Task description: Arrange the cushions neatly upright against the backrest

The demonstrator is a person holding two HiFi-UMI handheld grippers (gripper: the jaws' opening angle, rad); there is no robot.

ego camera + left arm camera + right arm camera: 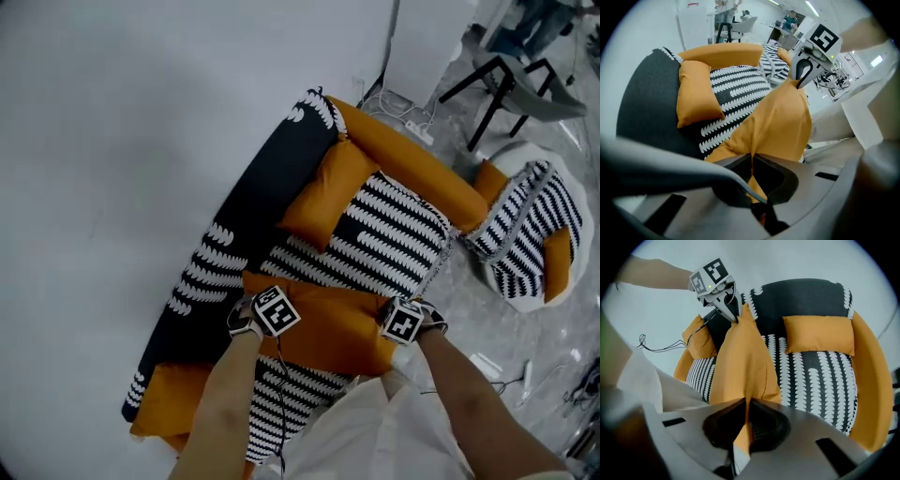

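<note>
Two, counting the orange cushions in the head view: finding the held cushion (pixel 328 328) hanging over the front of the seat of the sofa (pixel 234 216), and the leaning cushion (pixel 323 192) propped further along against the dark backrest. Counting two grippers as well, with the left gripper (pixel 255 319) pinching one top corner and the right gripper (pixel 408 326) the other. Noting one black-and-white sofa with orange arms, one round armchair (pixel 525 234) in the same pattern to the right and one black chair (pixel 506 80) beyond it. Seeing all of them standing on a glossy grey floor (pixel 469 323) beside a plain white wall (pixel 122 112). Reading the held cushion's long axis as running from gripper to gripper, left to right across the picture.

Looking along the left gripper (pixel 752 164) in its own view: seeing its jaws clamped together on a corner of the held cushion (pixel 780 122), with orange cloth stretching up to the right gripper (pixel 800 82) at the far corner. Seeing the leaning cushion (pixel 696 96) tilted back, its long side following the backrest.

Switching to the right gripper view: finding the right gripper (pixel 746 418) likewise shut tight on a thin fold of the held cushion (pixel 745 366), whose top edge is rising to the left gripper (pixel 733 310). Seeing the leaning cushion (pixel 819 333) lying lengthwise across the backrest.
</note>
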